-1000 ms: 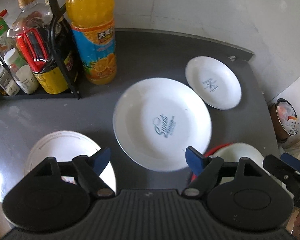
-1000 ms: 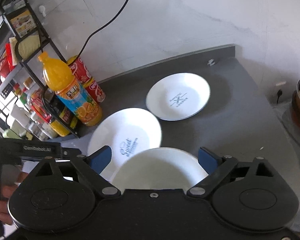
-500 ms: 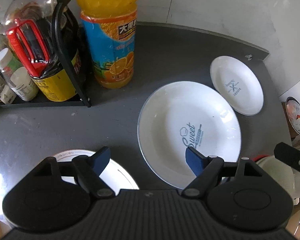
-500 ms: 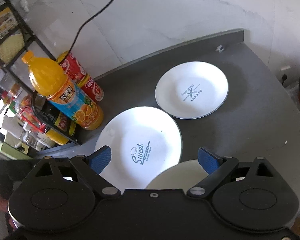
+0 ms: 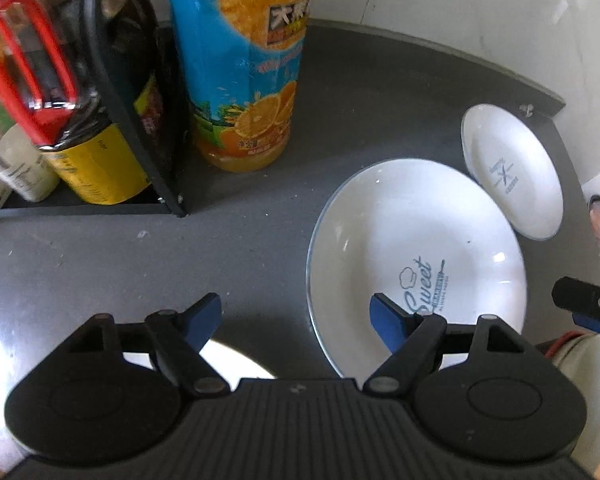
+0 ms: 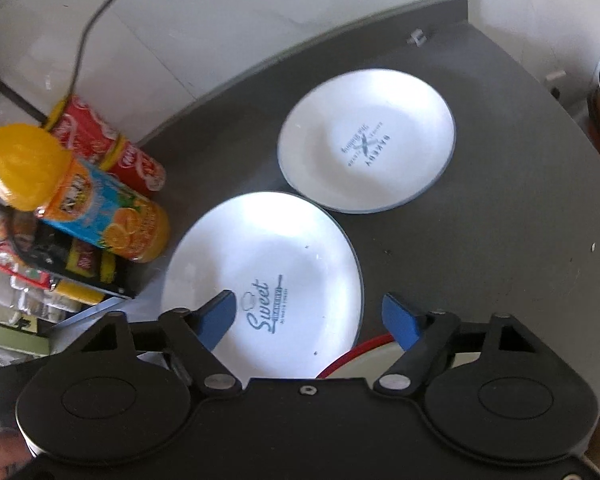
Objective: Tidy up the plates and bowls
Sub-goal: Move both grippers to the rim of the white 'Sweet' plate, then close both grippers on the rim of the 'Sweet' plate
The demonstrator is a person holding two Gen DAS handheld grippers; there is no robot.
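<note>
A large white plate marked "Sweet" (image 5: 415, 240) (image 6: 268, 256) lies on the dark grey counter. Beyond it rests a smaller white plate (image 5: 511, 168) (image 6: 367, 140). My left gripper (image 5: 296, 314) hangs open over the counter, its right finger above the large plate's near-left rim. My right gripper (image 6: 309, 316) is open above the large plate's near edge. A white bowl with a red rim (image 6: 359, 354) (image 5: 591, 364) sits just under the right gripper, mostly hidden. Another white dish (image 5: 228, 360) shows under the left gripper.
An orange juice bottle (image 5: 240, 72) (image 6: 80, 196) stands at the back left beside a black wire rack (image 5: 132, 120) of sauce bottles. Red cans (image 6: 108, 148) lean by the wall. The counter (image 6: 499, 240) ends at the right, with bare surface there.
Both grippers have moved forward and lower toward the plates. The juice bottle and the large plate look bigger; the white bowl and dish have slipped further under the grippers.
</note>
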